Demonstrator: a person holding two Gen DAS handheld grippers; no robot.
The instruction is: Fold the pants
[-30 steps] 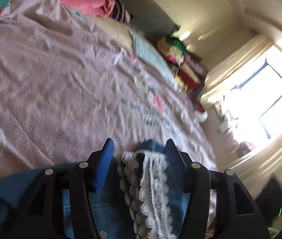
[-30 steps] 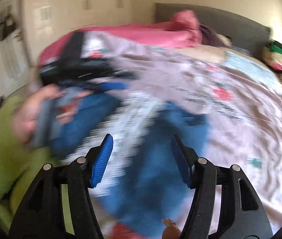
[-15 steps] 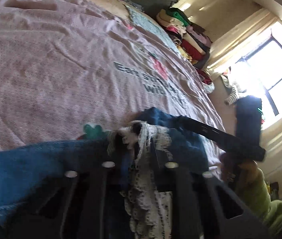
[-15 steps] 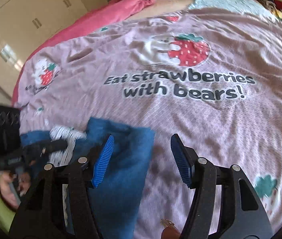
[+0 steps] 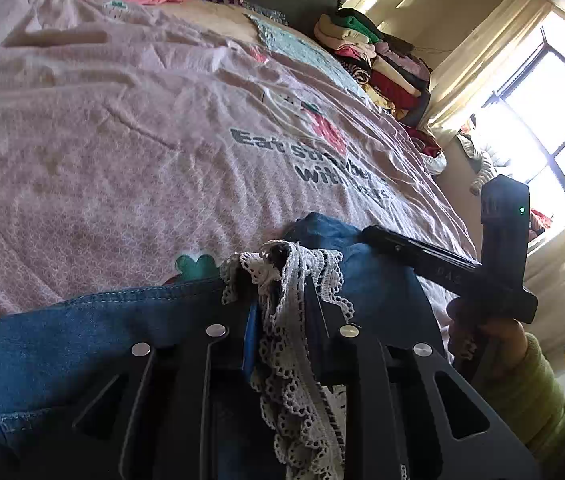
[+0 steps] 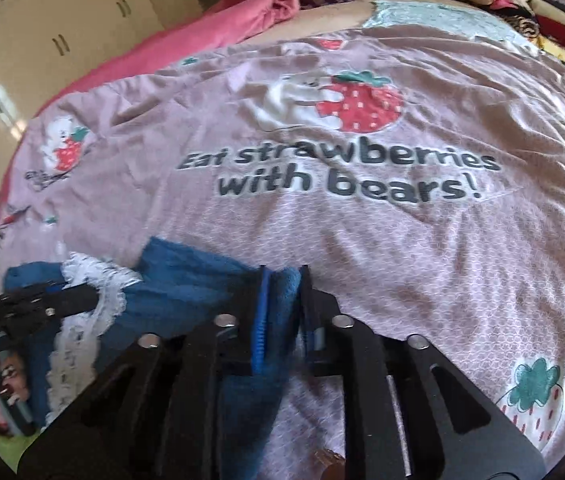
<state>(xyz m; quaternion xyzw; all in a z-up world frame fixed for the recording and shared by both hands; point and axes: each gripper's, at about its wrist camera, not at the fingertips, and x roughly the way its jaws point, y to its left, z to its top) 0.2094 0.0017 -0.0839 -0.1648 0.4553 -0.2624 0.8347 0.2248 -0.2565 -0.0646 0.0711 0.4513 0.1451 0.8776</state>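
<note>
Blue denim pants with white lace trim lie bunched at the near edge of the bed. My left gripper is shut on the lace-trimmed edge of the pants. My right gripper is shut on another blue denim edge of the pants. In the left wrist view the right gripper reaches onto the pants from the right. In the right wrist view the left gripper holds the lace at the left.
The bed is covered by a pink sheet printed "Eat strawberries with bears!". A pink blanket lies at the head. Stacked folded clothes stand at the far right. A window is on the right, wardrobes on the left.
My right gripper has closed on the denim edge; half a second ago it was open above the pants. My left gripper closed on the lace edge earlier and keeps hold.
</note>
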